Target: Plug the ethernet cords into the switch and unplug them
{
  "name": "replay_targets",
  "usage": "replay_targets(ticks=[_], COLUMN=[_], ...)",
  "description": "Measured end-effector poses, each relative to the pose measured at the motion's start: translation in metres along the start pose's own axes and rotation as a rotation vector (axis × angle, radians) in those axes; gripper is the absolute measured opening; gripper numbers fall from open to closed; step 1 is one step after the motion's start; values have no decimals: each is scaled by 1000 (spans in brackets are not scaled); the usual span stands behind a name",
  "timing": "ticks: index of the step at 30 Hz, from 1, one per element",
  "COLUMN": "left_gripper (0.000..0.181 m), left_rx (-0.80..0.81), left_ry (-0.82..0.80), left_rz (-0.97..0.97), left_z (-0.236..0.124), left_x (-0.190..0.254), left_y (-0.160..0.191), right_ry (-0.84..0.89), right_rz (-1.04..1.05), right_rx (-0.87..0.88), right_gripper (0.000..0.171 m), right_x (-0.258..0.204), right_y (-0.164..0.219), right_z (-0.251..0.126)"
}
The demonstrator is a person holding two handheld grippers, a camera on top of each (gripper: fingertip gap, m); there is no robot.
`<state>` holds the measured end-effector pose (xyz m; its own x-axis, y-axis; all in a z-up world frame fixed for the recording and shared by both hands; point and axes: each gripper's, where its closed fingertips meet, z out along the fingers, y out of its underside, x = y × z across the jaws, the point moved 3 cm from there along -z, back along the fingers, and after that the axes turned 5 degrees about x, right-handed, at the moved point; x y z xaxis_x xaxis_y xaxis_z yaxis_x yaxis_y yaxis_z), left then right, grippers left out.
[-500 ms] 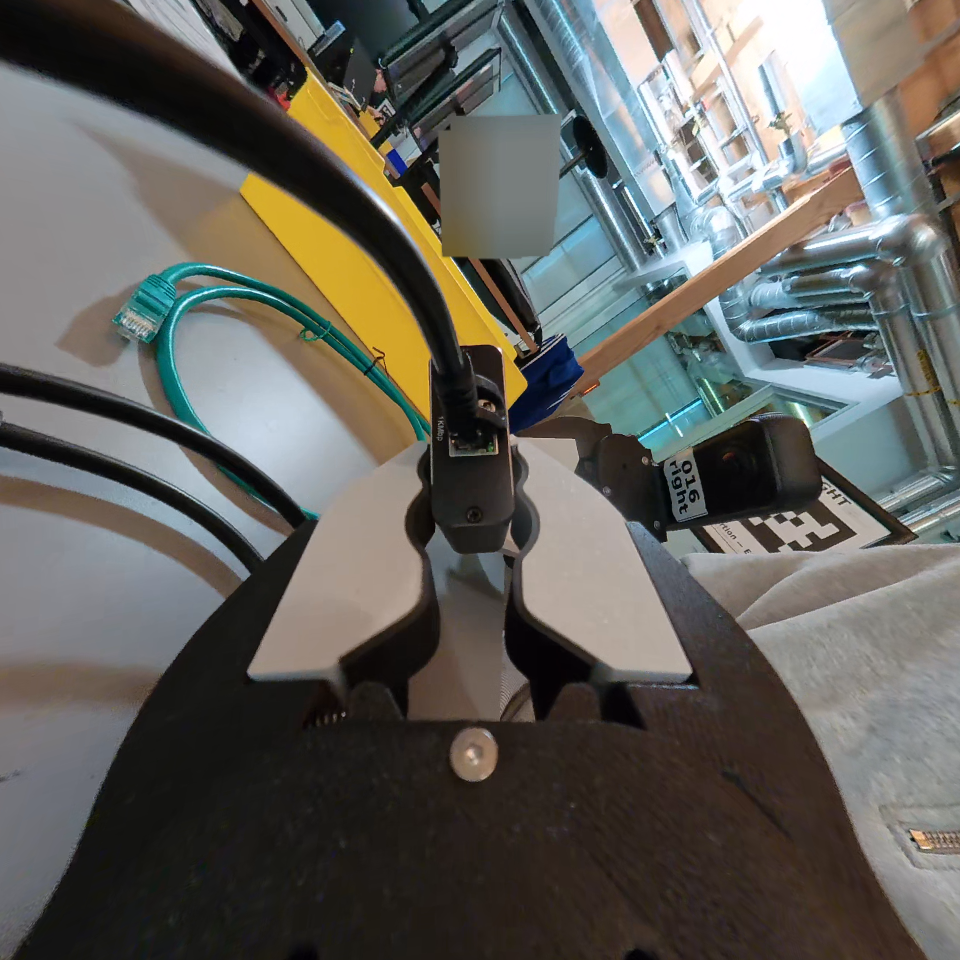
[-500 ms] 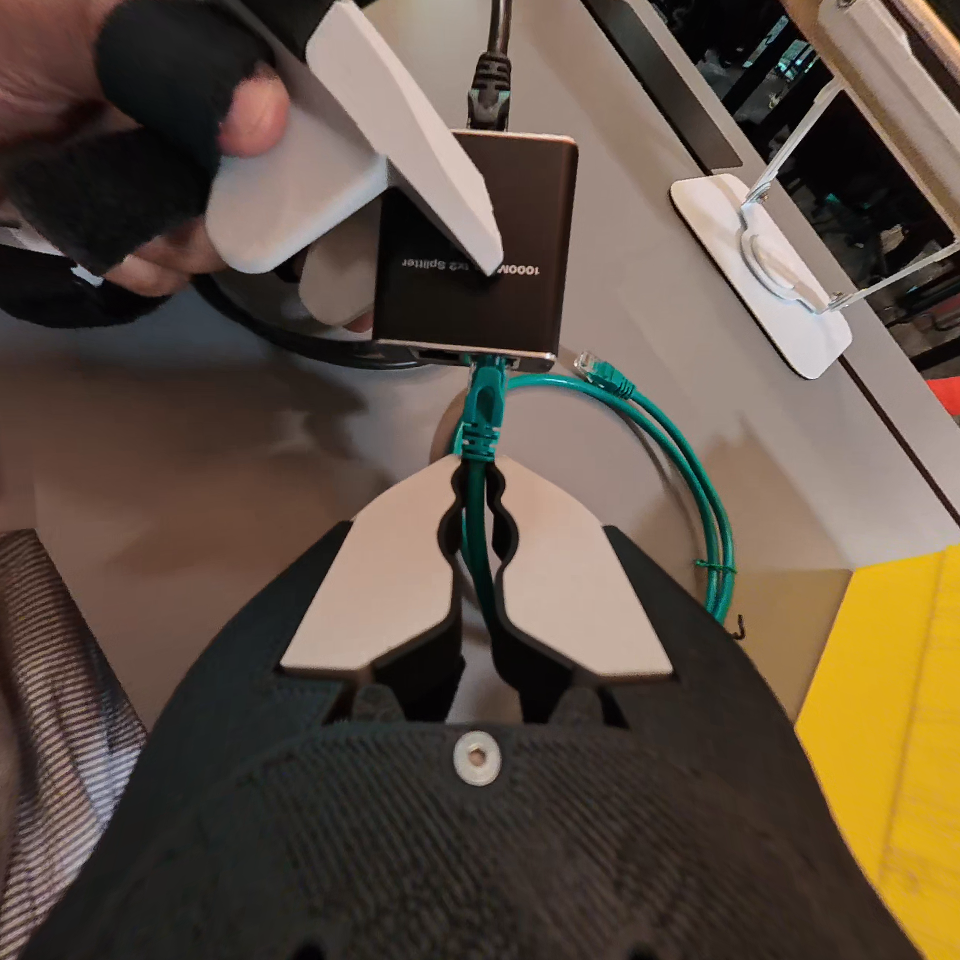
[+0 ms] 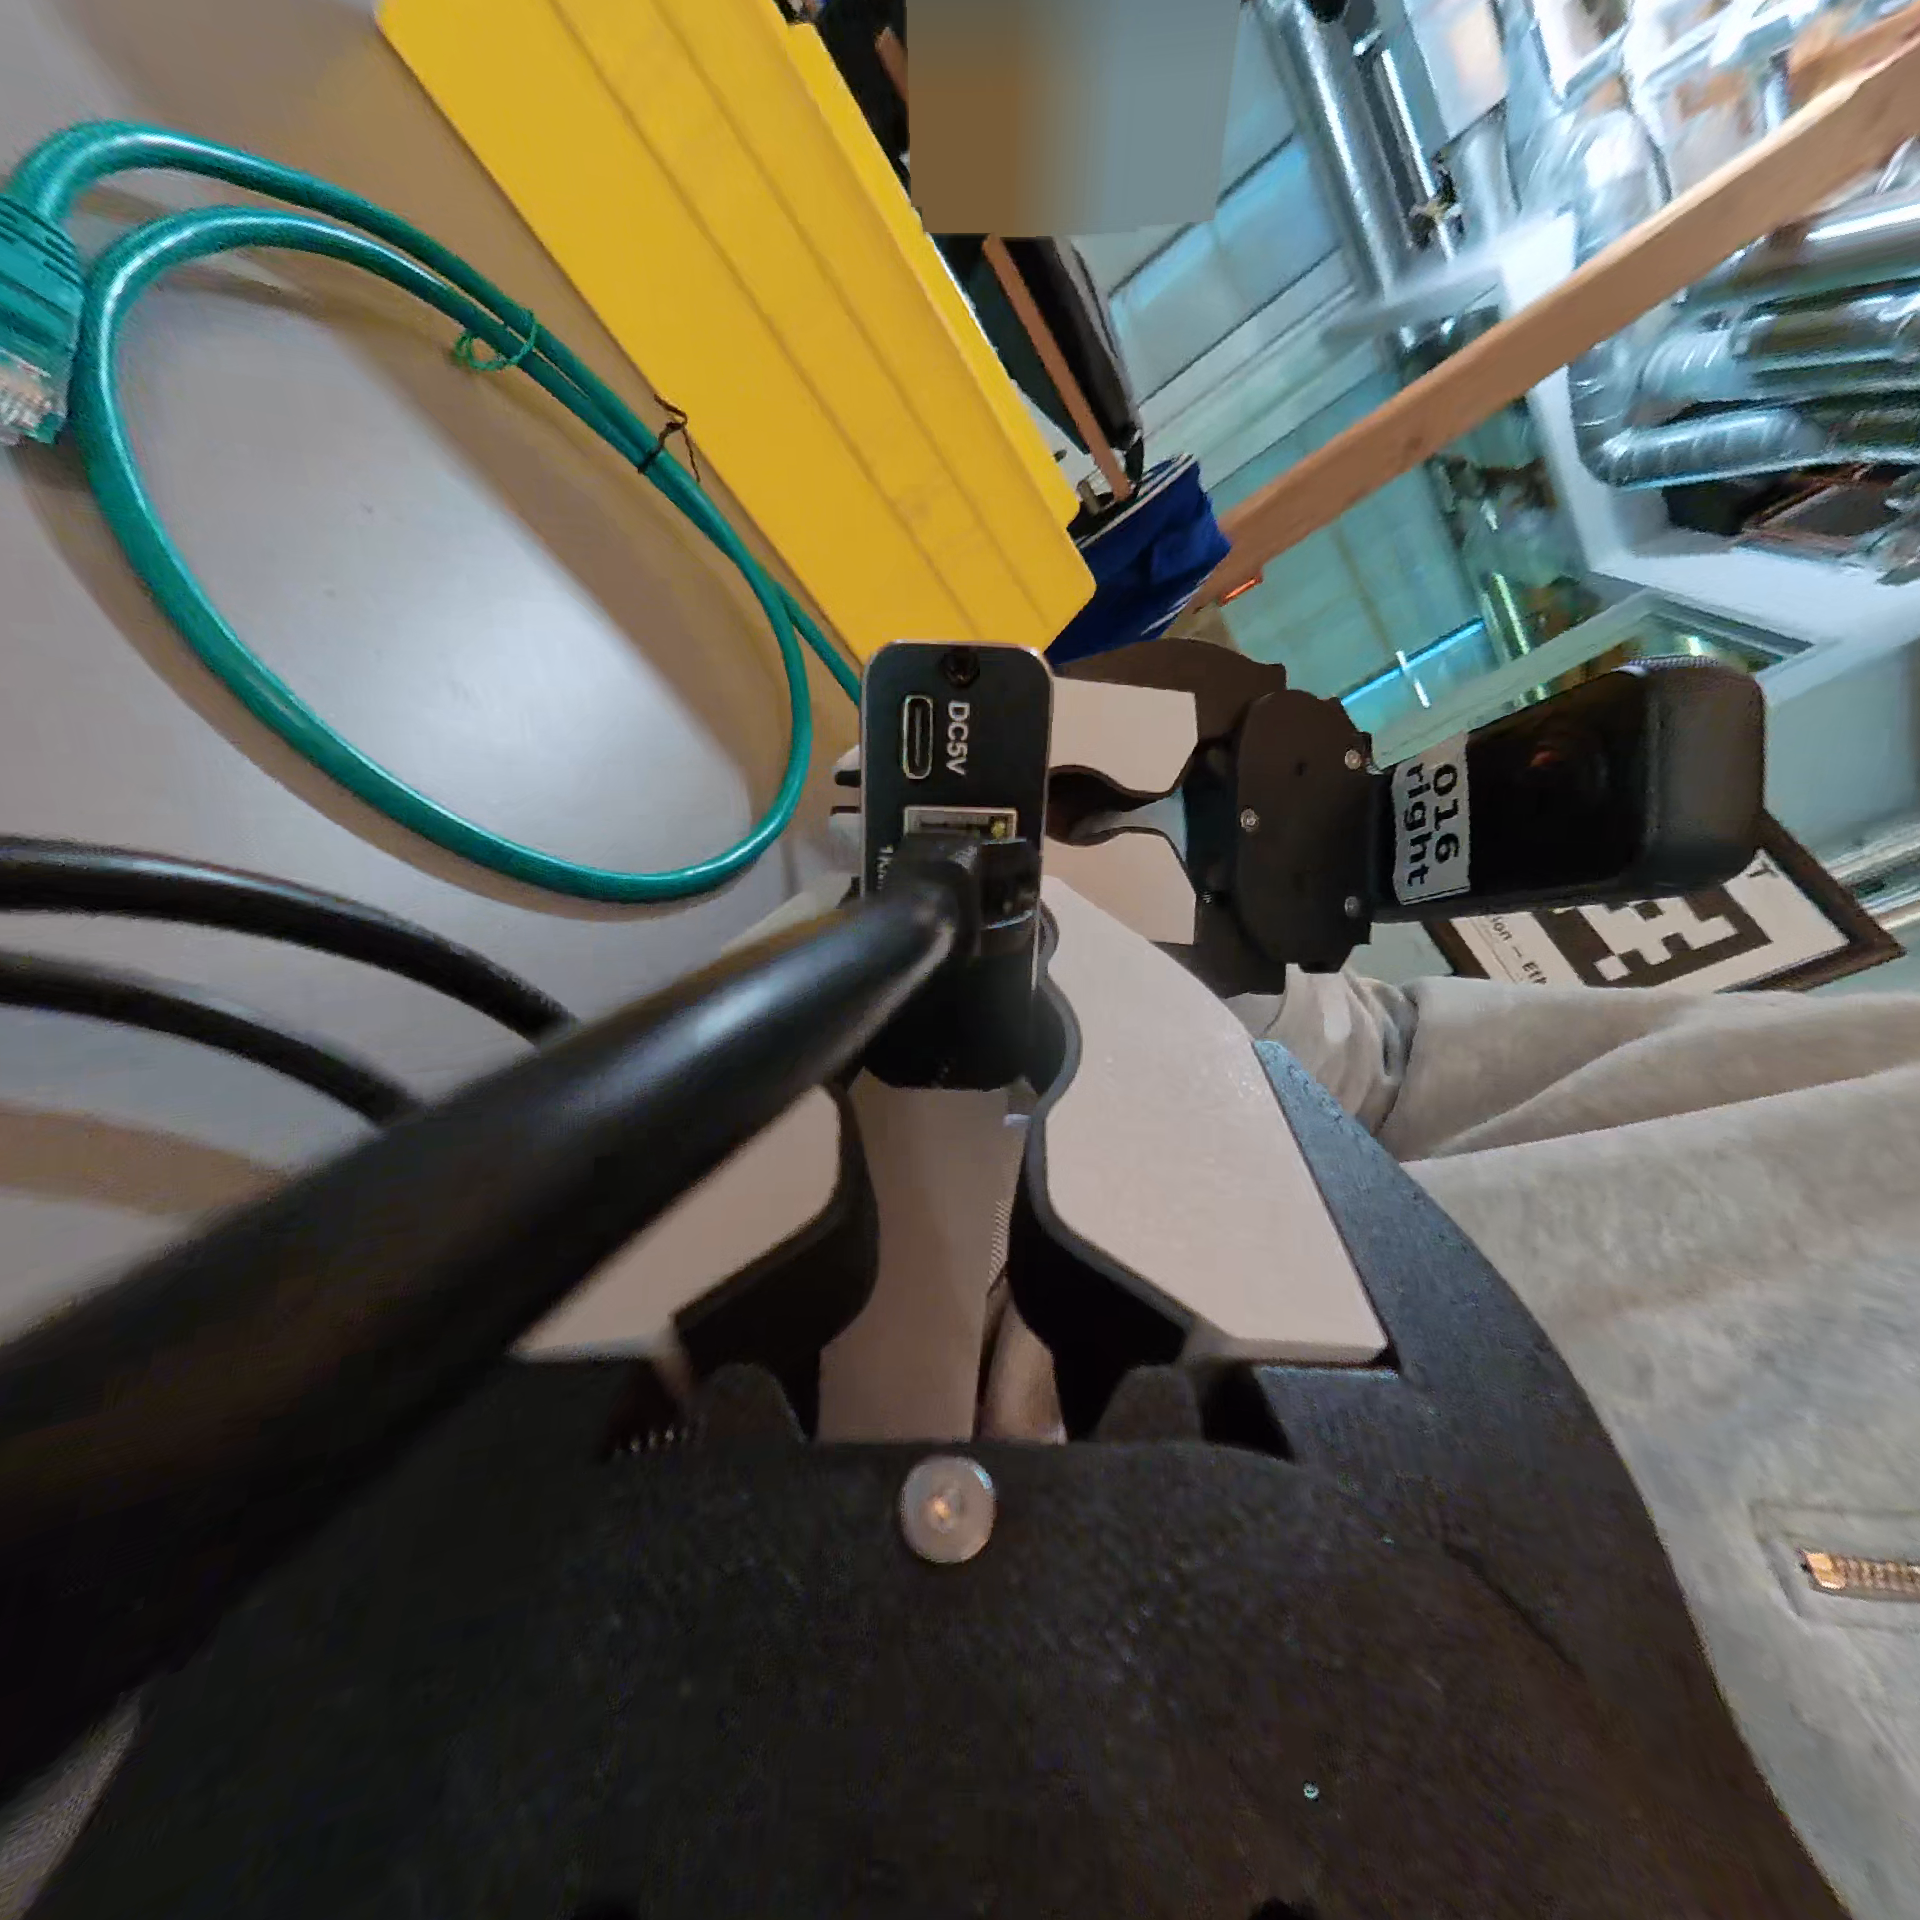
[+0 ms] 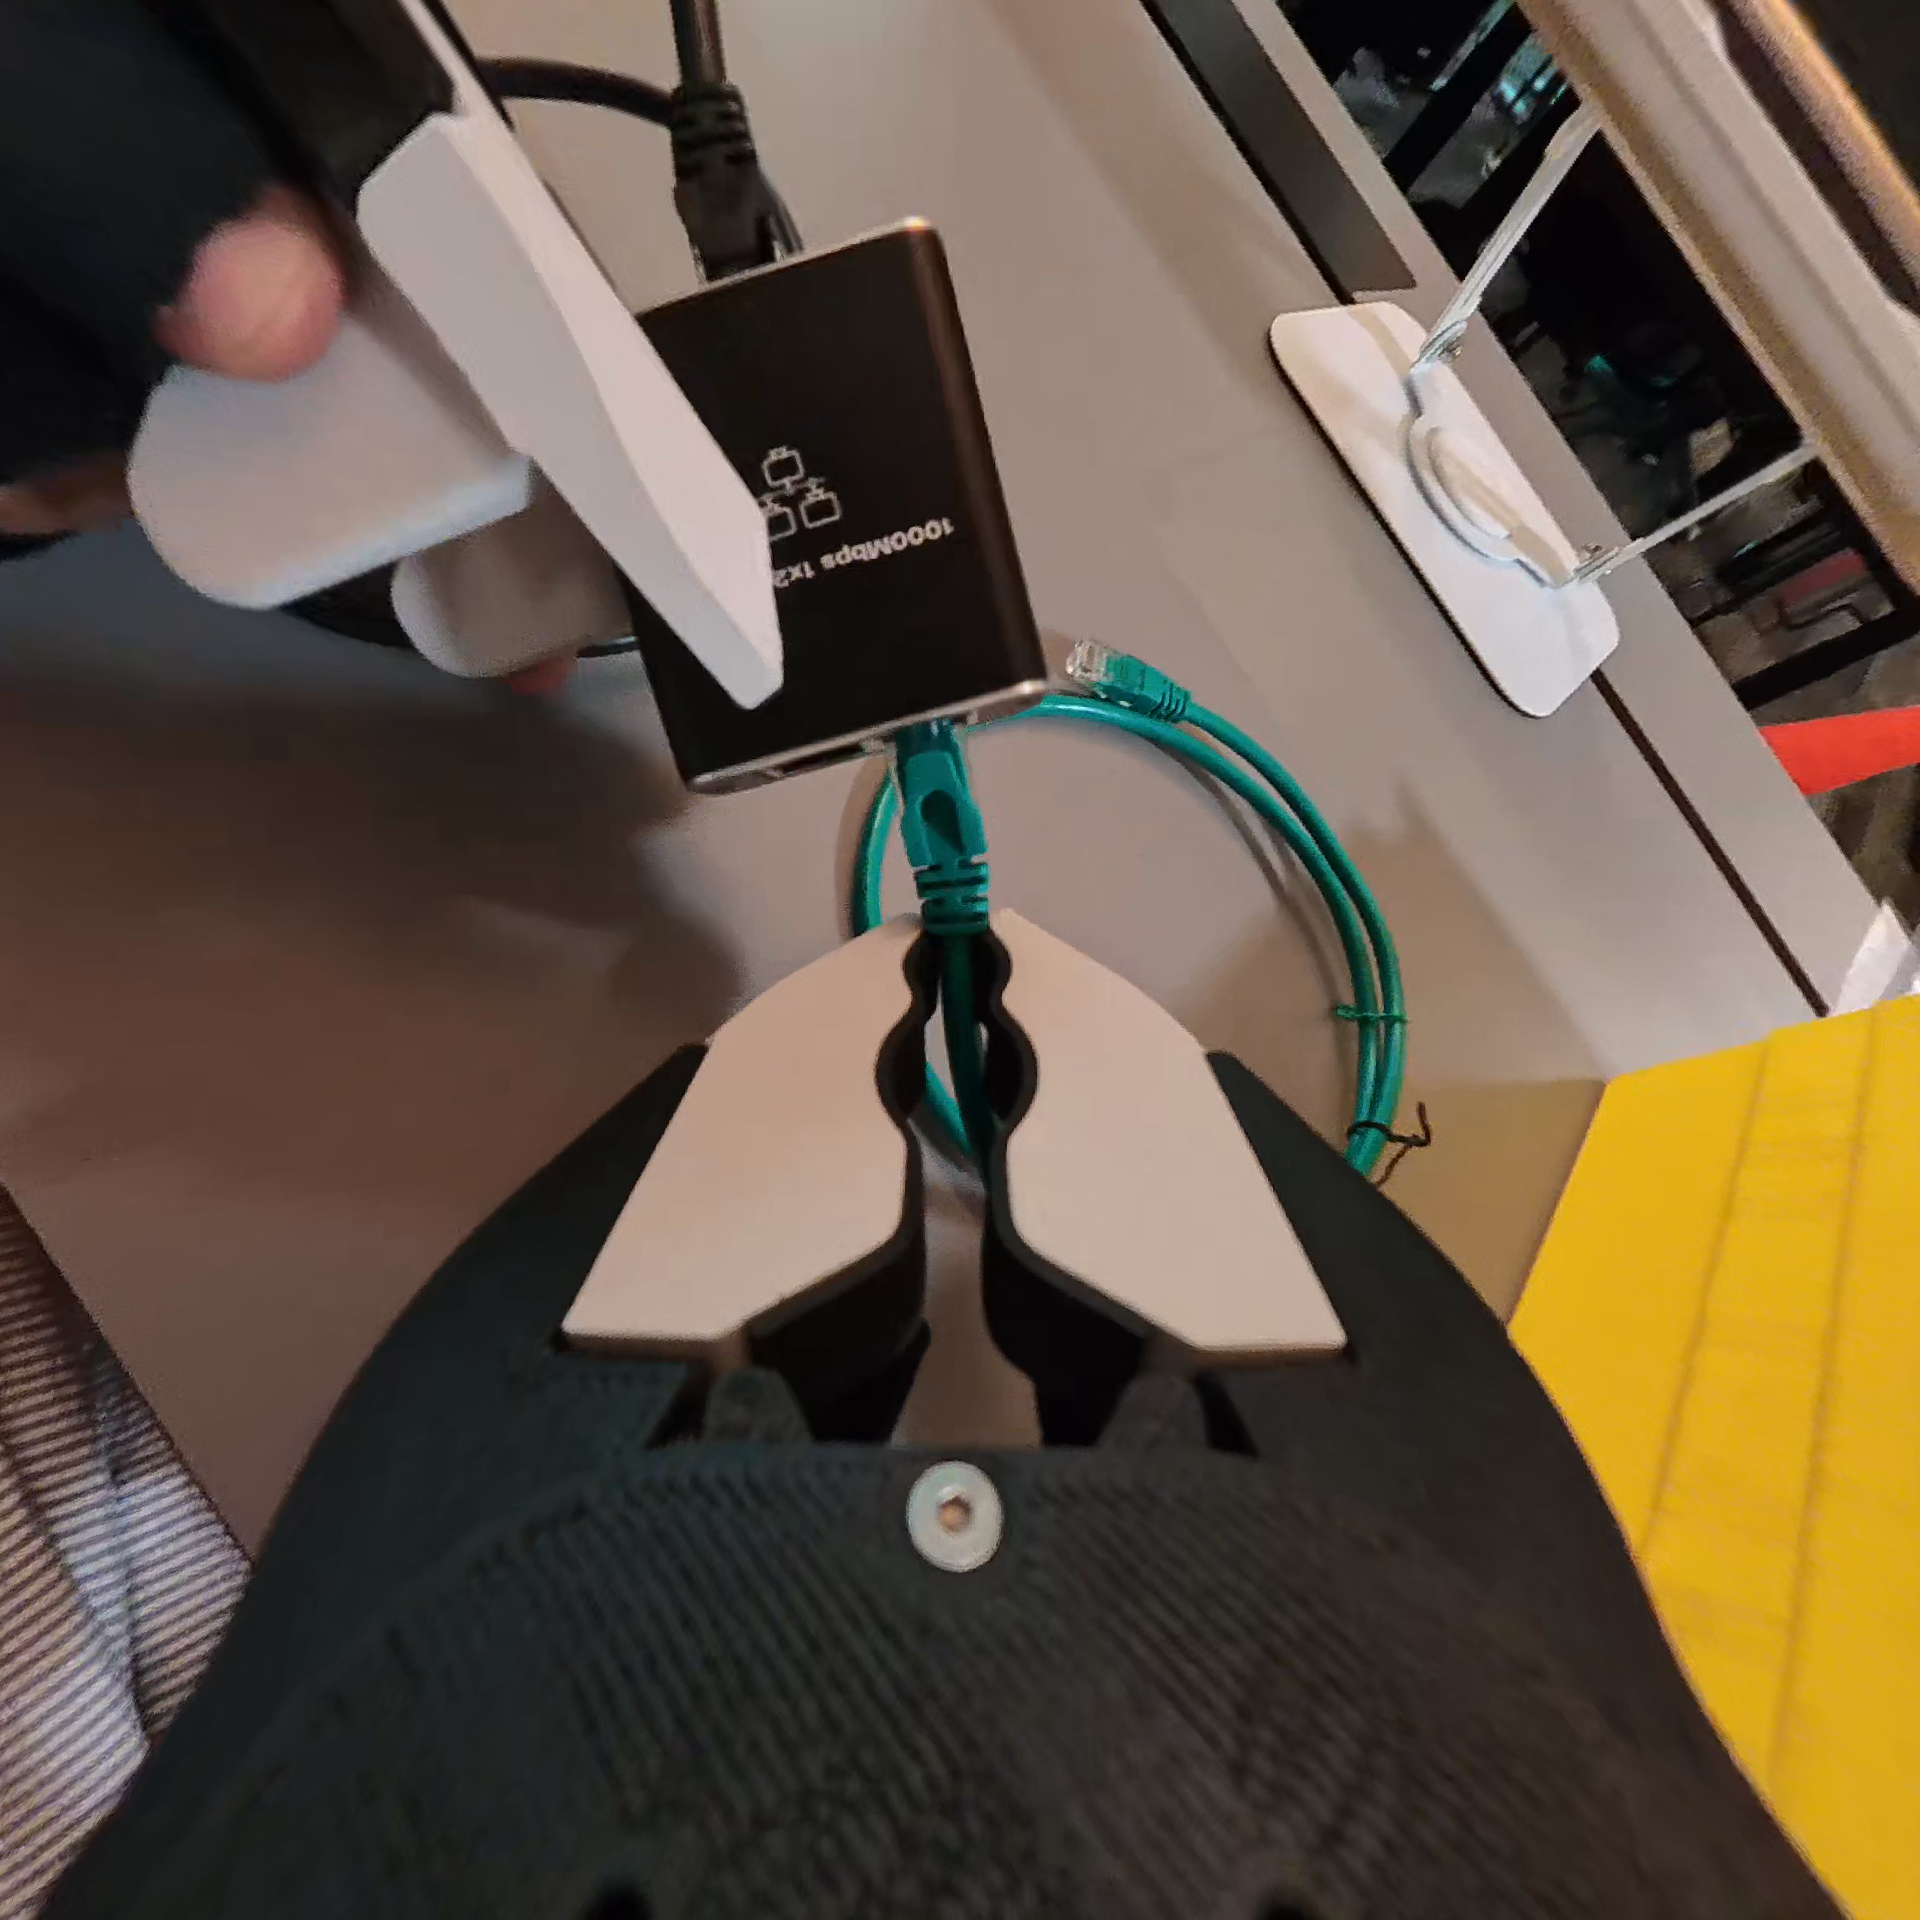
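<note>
My left gripper (image 3: 951,935) is shut on the small black switch (image 3: 956,748) and holds it above the grey table. A black cable (image 3: 675,1081) is plugged into the switch's end that faces me. In the right wrist view the switch (image 4: 862,499) sits between the left gripper's white fingers (image 4: 582,416). My right gripper (image 4: 958,935) is shut on the green ethernet cord just behind its plug (image 4: 940,810). The plug's tip sits in the switch's near port. The cord's free plug (image 4: 1117,670) lies on the table, and also shows in the left wrist view (image 3: 31,301).
The green cord's loop (image 3: 416,779) lies on the grey table (image 3: 364,520) beside a yellow board (image 3: 779,312). A white base with a clear stand (image 4: 1455,499) is at the far right. Black cables (image 3: 260,914) run at left. A gloved hand (image 4: 156,208) holds the left gripper.
The switch has tilted and turned in my left gripper; its end face with the ports now faces the left camera. The black cable swung down-left across that view. The green plug stays at the port.
</note>
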<state>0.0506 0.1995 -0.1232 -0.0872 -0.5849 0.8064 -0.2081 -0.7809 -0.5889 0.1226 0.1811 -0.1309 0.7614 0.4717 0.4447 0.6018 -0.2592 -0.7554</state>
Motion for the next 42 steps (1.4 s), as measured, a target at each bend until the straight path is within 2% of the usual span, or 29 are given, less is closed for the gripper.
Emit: replay_targets(ticks=[6, 13, 15, 21, 36, 42], left_gripper=[27, 34, 30, 27, 28, 28], left_rx=[7, 143, 191, 158, 30, 18], left_ry=[57, 160, 167, 151, 55, 91], left_rz=[-47, -105, -137, -162, -142, -180], left_z=[-3, -12, -16, -15, -5, -7], left_x=[-2, 0, -3, -6, -12, -13], left_y=[-4, -21, -26, -24, -11, -13], right_ry=[-7, -51, -56, -117, -178, -197], right_rz=[-54, -159, -168, -66, -46, -23], right_rx=[8, 41, 51, 65, -13, 30], right_gripper=[5, 5, 5, 6, 4, 4], right_x=[-3, -25, -27, -29, -35, -36], right_y=[-2, -11, -12, -12, -1, -7], right_z=[0, 3, 3, 2, 5, 2])
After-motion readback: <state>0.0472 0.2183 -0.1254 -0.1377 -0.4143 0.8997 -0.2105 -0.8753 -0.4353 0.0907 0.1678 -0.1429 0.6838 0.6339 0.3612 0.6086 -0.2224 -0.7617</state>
